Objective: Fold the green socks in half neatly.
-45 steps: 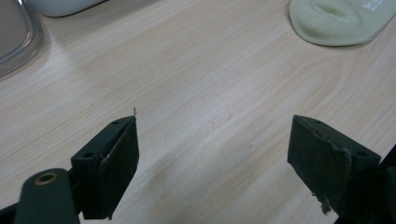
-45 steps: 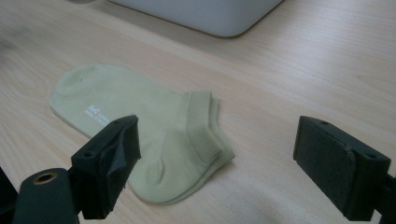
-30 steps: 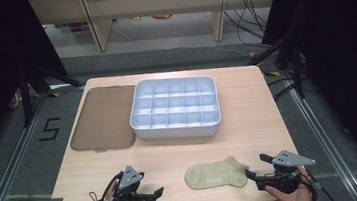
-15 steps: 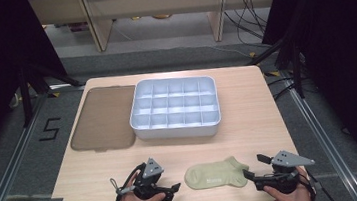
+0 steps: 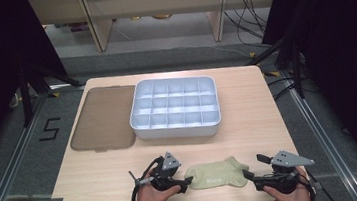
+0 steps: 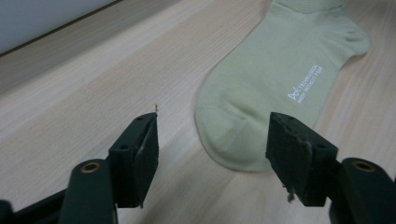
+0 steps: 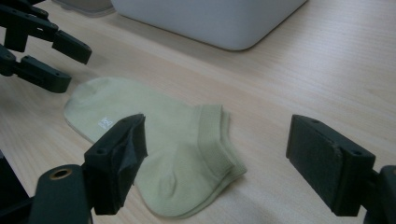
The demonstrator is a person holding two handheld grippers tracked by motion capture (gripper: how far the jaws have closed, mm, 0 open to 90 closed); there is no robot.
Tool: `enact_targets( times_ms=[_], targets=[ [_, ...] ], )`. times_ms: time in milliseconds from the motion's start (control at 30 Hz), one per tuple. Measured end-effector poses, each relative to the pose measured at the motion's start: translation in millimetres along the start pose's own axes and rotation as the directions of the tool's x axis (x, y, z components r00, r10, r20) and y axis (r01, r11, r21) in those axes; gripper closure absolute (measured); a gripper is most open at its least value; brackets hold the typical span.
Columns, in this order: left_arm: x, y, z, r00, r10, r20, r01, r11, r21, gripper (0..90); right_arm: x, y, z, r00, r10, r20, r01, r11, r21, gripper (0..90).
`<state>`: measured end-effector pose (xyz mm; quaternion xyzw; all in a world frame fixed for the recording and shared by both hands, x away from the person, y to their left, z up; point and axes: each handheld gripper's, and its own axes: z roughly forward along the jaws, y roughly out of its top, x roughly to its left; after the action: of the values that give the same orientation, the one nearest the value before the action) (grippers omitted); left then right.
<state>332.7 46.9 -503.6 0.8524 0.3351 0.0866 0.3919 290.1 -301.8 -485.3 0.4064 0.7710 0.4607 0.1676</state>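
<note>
Sock work: the pale green ankle sock (image 5: pixel 217 175) lies flat at the table's near edge. Our left gripper (image 6: pixel 212 154) has just been narrowing its jaws around the toe, not yet gripping; our right gripper (image 7: pixel 215 163) stands wide open at the cuff, holding nothing.

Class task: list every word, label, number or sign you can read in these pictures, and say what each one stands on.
"5": black mark on the grey floor left of the table.
White logo with two lines of small print on the pale green sock: too small and blurred to read.
The same print shows as a white patch in the right gripper view: unreadable.
</note>
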Motion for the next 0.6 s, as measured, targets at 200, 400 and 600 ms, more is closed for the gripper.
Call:
enact_targets(
  times_ms=[200,400,600],
  targets=[
    [-6.1,4.7,8.1,0.9997,0.019,0.014,-0.019,0.9998,0.000,41.2,0.2,-0.2,1.3,0.9999,-0.009,-0.010,0.009,1.000,-0.014,20.8],
    [-9.4,4.0,15.0,0.9992,0.039,-0.005,-0.039,0.9992,0.010,44.4,3.5,0.3,0.2,0.9998,0.019,-0.010,-0.019,1.000,0.003,20.9],
    [-10.5,2.1,18.5,0.9988,0.047,0.008,-0.047,0.9988,0.008,55.1,4.0,0.3,0.9,0.9999,0.010,-0.011,-0.010,1.000,-0.006,21.3]
  ],
)
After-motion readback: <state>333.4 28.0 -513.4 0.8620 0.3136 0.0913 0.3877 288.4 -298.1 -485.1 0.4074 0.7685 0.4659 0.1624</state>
